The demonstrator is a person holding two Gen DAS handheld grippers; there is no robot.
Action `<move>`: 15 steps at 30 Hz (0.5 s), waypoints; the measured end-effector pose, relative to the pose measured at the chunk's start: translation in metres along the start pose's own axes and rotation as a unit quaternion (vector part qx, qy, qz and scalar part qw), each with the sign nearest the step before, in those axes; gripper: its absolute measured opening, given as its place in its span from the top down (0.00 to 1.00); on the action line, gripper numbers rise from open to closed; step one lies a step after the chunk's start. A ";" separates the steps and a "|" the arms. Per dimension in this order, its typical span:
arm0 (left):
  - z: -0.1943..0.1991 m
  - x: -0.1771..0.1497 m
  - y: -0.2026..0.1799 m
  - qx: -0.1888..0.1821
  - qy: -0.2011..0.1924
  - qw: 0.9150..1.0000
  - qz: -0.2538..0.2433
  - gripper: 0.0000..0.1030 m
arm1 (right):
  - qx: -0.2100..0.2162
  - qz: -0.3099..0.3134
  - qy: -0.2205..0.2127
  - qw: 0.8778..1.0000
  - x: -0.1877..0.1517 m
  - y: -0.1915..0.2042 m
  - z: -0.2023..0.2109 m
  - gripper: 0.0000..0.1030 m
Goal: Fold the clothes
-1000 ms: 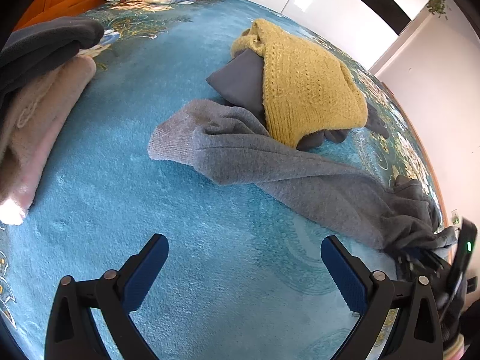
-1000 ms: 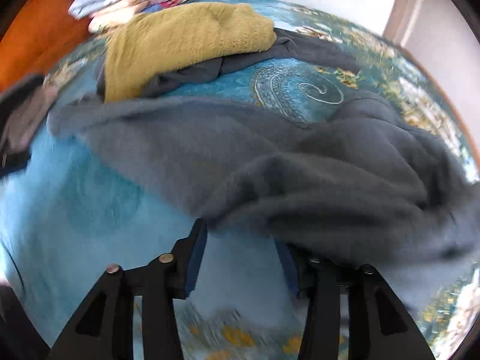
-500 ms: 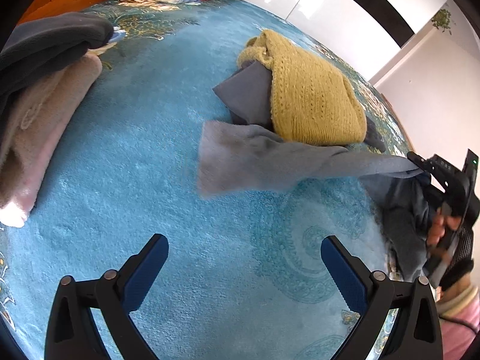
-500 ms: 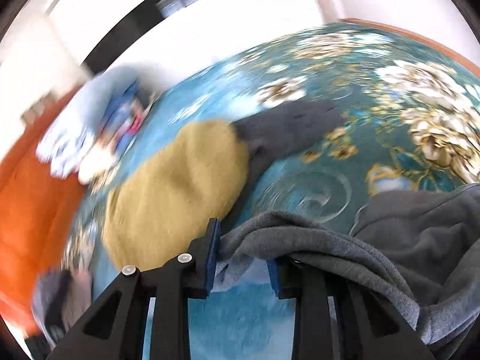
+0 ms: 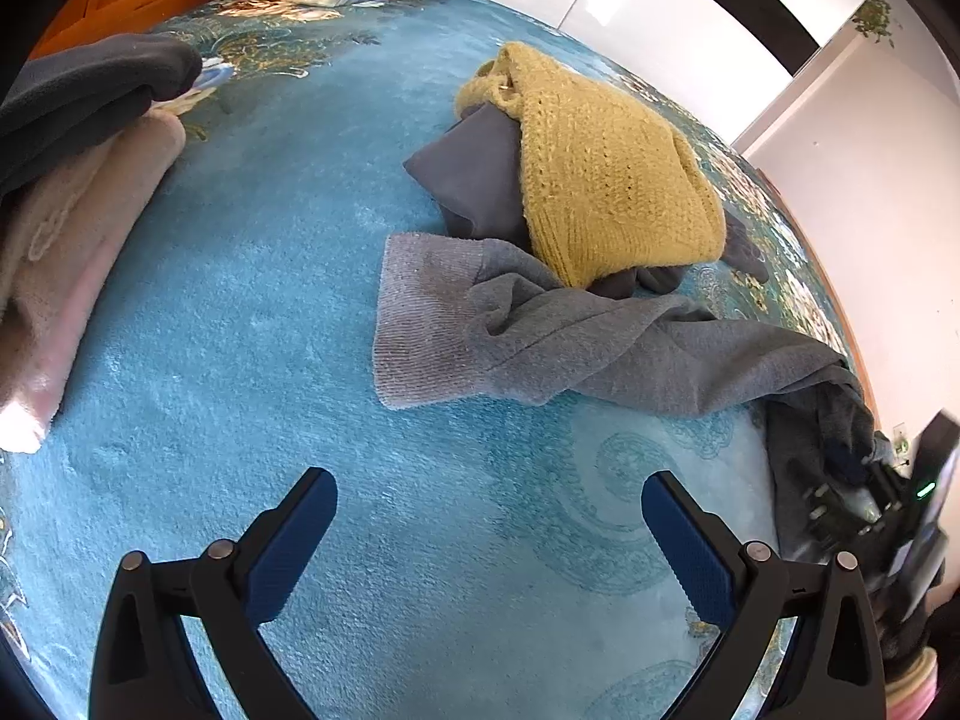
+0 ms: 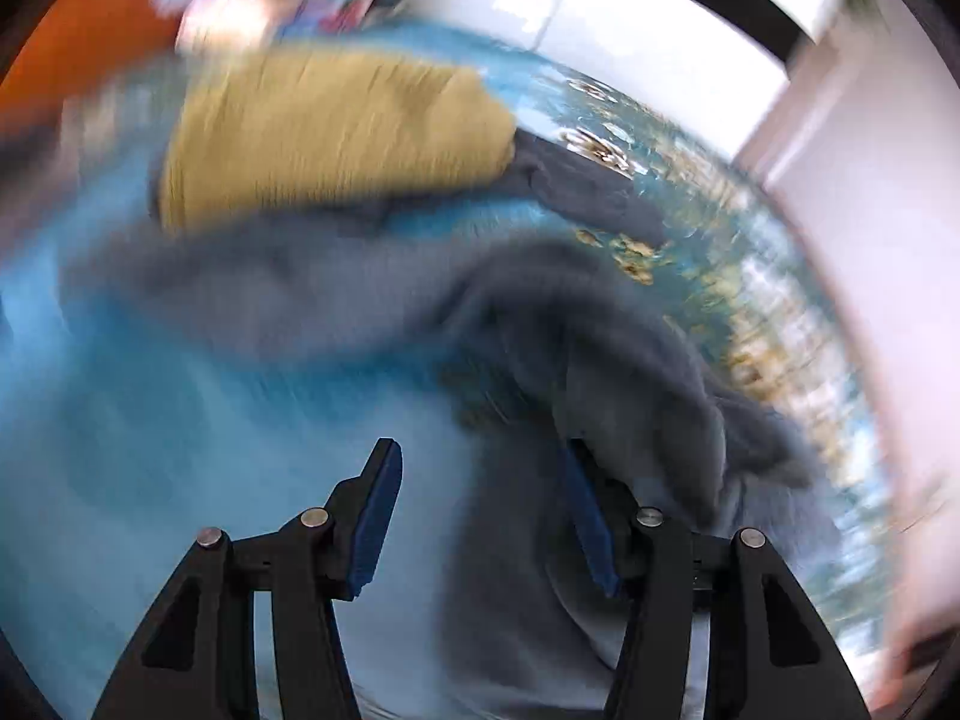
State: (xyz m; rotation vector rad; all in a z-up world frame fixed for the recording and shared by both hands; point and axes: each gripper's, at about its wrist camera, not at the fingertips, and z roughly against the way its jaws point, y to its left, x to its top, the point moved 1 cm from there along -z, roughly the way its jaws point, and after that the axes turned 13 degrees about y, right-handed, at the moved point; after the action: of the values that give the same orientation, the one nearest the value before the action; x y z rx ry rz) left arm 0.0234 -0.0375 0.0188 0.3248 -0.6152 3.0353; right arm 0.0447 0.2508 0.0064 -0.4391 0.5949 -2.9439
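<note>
Grey knitted sweater (image 5: pixel 540 336) lies crumpled on the blue floral carpet (image 5: pixel 270 312), its ribbed end touching a mustard-yellow knit sweater (image 5: pixel 606 174). Left gripper (image 5: pixel 489 516) hovers over bare carpet with its 2 jaws spread wide, holding nothing. Right gripper (image 6: pixel 480 501), blurred, stands partly parted, grey fabric draped over its right finger (image 6: pixel 591 528).

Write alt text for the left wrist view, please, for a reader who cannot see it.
A gray sweater lies crumpled on a blue floral blanket, its ribbed hem toward the open, empty left gripper. A yellow knit sweater sits behind it on a dark gray garment; folded clothes lie at left.
</note>
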 end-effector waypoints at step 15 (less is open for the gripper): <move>0.015 -0.001 0.006 -0.026 -0.011 1.000 0.007 0.00 | 0.049 -0.140 -0.013 0.989 -0.018 -0.068 0.024 0.91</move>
State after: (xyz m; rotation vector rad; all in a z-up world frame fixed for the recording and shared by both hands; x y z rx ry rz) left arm 0.0267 -0.0491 0.0294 0.3544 -0.6984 3.0260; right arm 0.0660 0.3071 0.0491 -0.5957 0.4141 -3.2072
